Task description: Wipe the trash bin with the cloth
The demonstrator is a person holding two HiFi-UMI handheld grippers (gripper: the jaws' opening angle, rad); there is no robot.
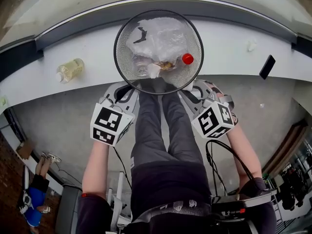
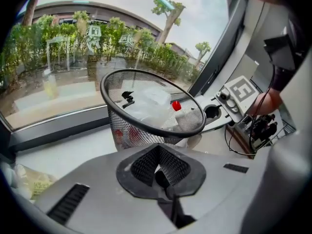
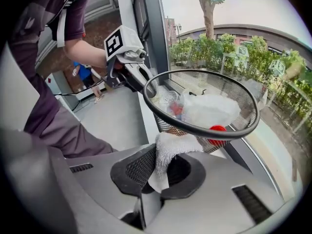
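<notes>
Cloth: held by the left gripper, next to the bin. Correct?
Not quite. The cloth is held by the right gripper, not the left, next to the bin. The right gripper view shows it pinched between the jaws. The left gripper is shut on nothing.

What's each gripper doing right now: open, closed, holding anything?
Left gripper: closed, nothing between its jaws.
Right gripper: closed on the white cloth.
</notes>
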